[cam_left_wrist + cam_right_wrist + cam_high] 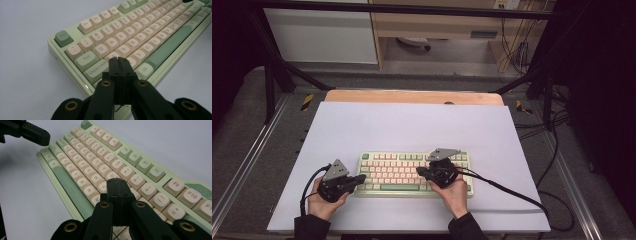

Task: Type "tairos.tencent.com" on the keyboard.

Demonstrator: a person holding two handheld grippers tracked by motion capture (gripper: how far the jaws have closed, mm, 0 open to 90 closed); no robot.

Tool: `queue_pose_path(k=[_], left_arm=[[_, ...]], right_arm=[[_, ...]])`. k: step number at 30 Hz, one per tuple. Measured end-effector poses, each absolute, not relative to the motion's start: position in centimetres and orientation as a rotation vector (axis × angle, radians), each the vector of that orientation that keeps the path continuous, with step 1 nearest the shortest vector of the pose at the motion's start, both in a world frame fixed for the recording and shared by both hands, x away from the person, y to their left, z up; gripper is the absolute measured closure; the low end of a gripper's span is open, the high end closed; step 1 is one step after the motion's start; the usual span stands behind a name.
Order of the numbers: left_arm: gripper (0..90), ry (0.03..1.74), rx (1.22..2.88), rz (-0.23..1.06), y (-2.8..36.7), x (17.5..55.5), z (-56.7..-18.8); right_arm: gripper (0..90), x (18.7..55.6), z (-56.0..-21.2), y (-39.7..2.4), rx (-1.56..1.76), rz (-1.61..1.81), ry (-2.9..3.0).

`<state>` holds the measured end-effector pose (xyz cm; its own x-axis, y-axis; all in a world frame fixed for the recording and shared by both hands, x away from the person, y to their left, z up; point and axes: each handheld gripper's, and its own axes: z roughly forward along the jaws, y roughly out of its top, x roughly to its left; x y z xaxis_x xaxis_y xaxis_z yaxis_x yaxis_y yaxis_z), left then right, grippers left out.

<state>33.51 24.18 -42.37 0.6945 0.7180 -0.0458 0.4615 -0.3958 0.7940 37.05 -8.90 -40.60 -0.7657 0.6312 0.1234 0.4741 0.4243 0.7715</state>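
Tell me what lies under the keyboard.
The keyboard rests on a pale sheet covering a wooden table. The sheet directly beneath the keyboard is hidden.

A white-covered table (412, 125) stands on grey floor (242, 135) before a wooden cabinet (432, 22).
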Motion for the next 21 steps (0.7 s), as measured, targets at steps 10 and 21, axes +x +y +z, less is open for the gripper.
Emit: queue_pose_path(k=[10,21], left_arm=[[89.7,0.902,2.061,0.386,24.2,33.5,-42.4],[89.7,0.901,2.062,0.386,24.1,33.5,-42.4]], right_arm=[[90.0,36.8,-41.4,-8.2,0.980,1.265,2.516],[90.0,36.7,-42.4,-7.4,0.971,1.266,2.550]])
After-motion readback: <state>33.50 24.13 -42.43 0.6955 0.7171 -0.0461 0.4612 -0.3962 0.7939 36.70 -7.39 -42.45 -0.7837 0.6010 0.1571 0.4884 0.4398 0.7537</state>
